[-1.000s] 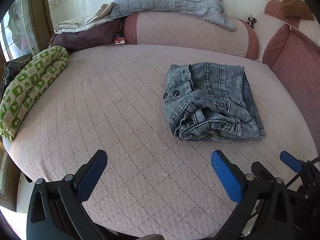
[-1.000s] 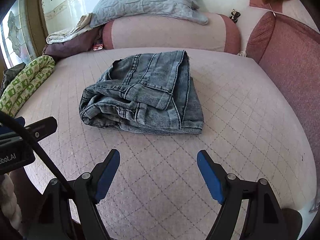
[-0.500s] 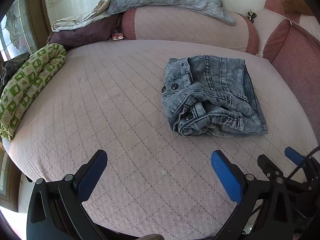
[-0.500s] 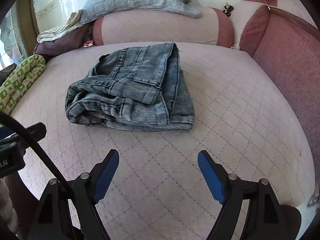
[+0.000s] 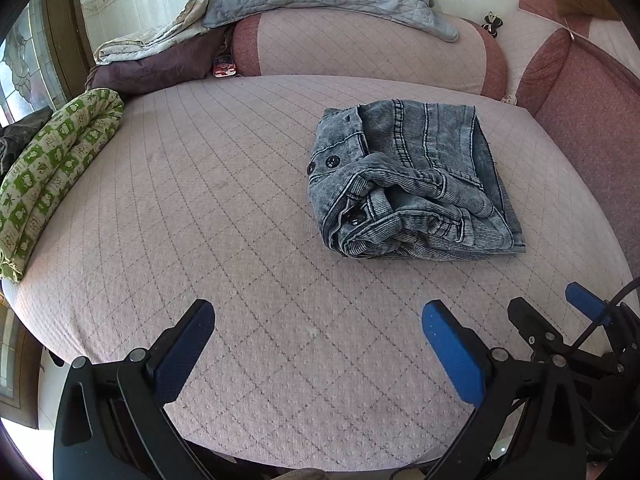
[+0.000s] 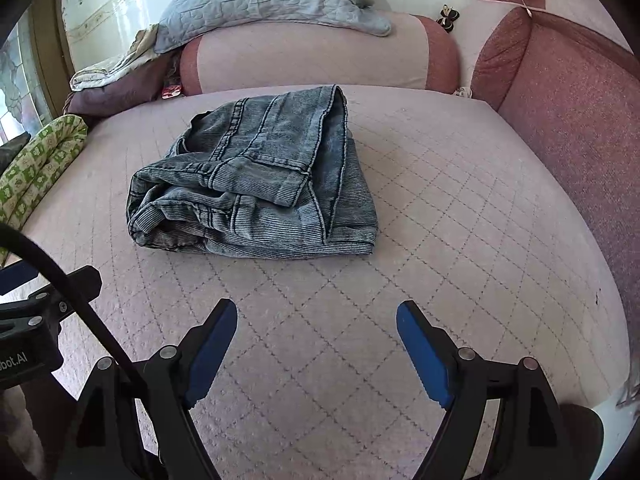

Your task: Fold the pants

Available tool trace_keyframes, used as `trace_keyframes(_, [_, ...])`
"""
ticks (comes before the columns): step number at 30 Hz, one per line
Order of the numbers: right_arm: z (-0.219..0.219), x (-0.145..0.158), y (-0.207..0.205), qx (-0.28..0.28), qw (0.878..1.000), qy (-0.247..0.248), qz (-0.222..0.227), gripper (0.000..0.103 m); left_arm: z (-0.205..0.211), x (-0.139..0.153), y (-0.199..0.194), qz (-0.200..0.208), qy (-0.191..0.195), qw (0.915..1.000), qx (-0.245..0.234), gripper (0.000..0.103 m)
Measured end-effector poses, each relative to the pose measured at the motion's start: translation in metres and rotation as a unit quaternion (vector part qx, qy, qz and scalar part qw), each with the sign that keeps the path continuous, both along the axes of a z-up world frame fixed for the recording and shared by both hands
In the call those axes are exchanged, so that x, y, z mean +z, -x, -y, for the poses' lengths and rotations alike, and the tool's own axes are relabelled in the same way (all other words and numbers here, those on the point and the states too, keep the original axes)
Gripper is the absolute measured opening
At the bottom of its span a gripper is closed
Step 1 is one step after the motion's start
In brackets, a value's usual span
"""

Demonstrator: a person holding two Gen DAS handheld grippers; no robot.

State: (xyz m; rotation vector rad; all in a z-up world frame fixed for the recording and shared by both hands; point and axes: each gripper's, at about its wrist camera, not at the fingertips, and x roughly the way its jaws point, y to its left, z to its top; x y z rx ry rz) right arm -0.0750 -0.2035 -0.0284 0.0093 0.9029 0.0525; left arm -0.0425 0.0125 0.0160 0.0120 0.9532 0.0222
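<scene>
Both claws apart, clear of jeans [image 5: 412, 180].

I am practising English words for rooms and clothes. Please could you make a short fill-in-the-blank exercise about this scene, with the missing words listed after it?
1. The folded jeans lie on the quilted pink ____.
2. The left gripper and the right gripper both have ____ pads and hold nothing.
3. The long roll at the mattress edge has a ____ and cream print.
4. On the bolster rests a grey ____.

Missing words: mattress; blue; green; pillow
</scene>
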Motion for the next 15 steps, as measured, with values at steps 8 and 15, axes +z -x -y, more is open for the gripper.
trace_keyframes(8, [-0.0045, 0.0021, 0.0044, 0.006, 1.000, 0.001, 0.004, 0.086, 0.0034, -0.0009, 0.0019, -0.003, 0.002, 1.0000, -0.004, 0.103])
trace_keyframes(15, [-0.0044, 0.0010, 0.0048, 0.003, 1.000, -0.001, 0.003, 0.086, 0.0054, -0.0042, 0.0016, -0.006, 0.006, 1.0000, -0.004, 0.103])
